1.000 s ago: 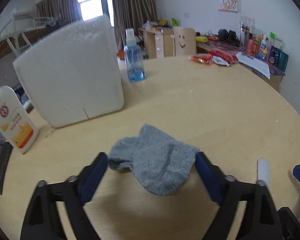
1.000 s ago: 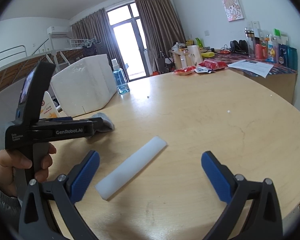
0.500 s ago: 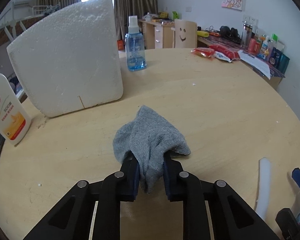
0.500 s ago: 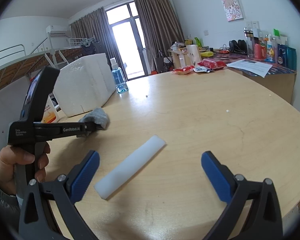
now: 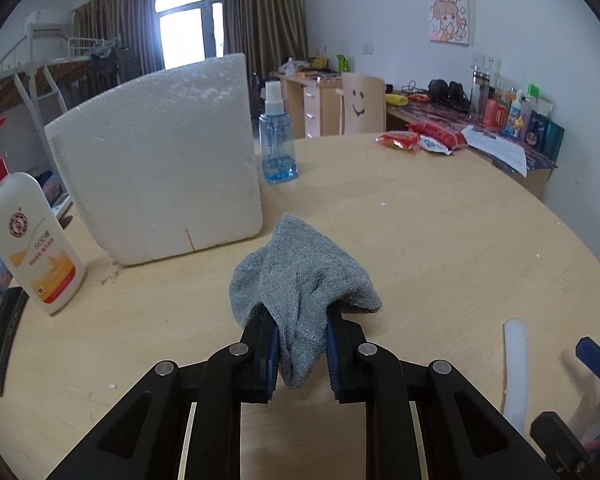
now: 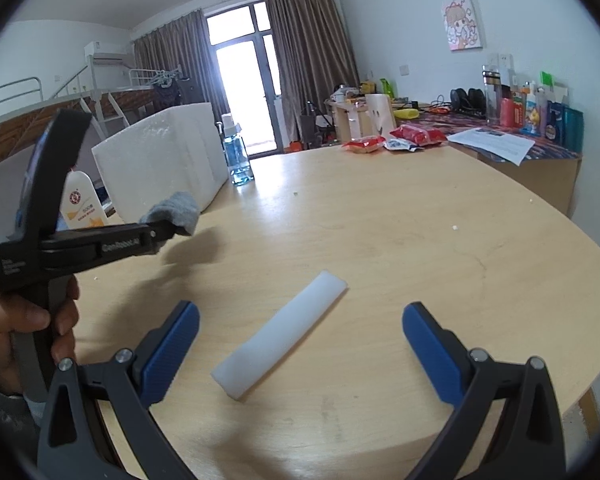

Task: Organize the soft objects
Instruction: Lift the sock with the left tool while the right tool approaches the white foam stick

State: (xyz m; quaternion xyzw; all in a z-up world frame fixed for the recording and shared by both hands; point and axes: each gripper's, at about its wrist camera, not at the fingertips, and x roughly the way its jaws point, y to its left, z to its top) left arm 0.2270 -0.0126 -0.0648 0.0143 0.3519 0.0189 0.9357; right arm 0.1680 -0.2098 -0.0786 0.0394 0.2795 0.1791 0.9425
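Note:
A grey sock (image 5: 300, 280) is bunched between the blue pads of my left gripper (image 5: 302, 334), which is shut on it and holds it clear of the round wooden table (image 5: 440, 248). Seen from the right wrist, the grey sock (image 6: 176, 210) hangs from the left gripper (image 6: 168, 230) above its shadow, in front of a white foam box (image 6: 160, 168). My right gripper (image 6: 300, 344) stands open low over the table, its fingers on either side of a white foam strip (image 6: 280, 336) without touching it. The same foam strip (image 5: 514, 368) shows at the lower right of the left wrist view.
The white foam box (image 5: 160, 164) stands at the back left, with a blue spray bottle (image 5: 278, 140) beside it and a white pump lotion bottle (image 5: 28, 236) at the left edge. Red snack packets (image 5: 416, 140) lie at the far rim. A person's hand (image 6: 20, 328) grips the left tool.
My left gripper closed on the grey sock, which lay flat on the table a second ago, and raised it toward the foam box. The right gripper stayed open over the foam strip.

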